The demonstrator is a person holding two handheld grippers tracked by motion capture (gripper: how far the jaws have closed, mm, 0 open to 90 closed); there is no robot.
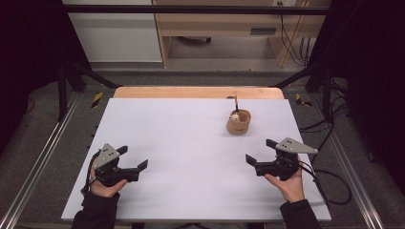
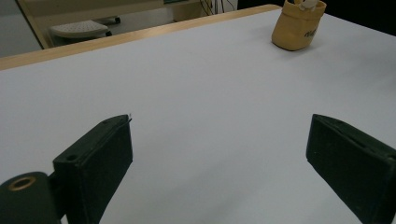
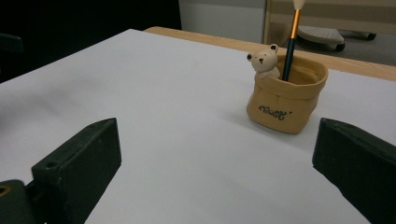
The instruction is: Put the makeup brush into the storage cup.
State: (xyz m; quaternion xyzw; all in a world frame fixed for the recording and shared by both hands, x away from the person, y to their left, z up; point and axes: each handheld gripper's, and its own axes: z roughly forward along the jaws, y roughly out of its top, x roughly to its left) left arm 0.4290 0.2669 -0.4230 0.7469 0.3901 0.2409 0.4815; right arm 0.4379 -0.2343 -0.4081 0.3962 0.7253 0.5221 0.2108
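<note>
- High view: white table top (image 1: 191,157) with a wooden strip along its far edge. Tan pen holder (image 1: 238,122) stands upright on the far right part, a pencil (image 1: 236,104) sticking up out of it, tilted a little.
- High view: left gripper (image 1: 133,160) sits low over the near left of the table top, held in the person's left hand (image 1: 106,183); jaws spread apart, nothing between them.
- High view: right gripper (image 1: 260,151) sits over the near right, held in the right hand (image 1: 289,183); jaws wide apart, nothing between them. The pen holder is beyond it, toward the far edge, near but apart.
- Left gripper view: both black jaws stand wide, bare white surface between them. Pen holder (image 2: 298,25) at the upper right, well apart, cut off by the top edge.
- Right gripper view: jaws stand wide, gripping nothing. Pen holder (image 3: 286,95) ahead and right of centre, sack-shaped with dark lettering on its front. A small white bear figure (image 3: 265,60) peeks over its rim. The pencil (image 3: 292,39), dark shaft with an orange band and a pale tip, stands inside, leaning slightly.
</note>
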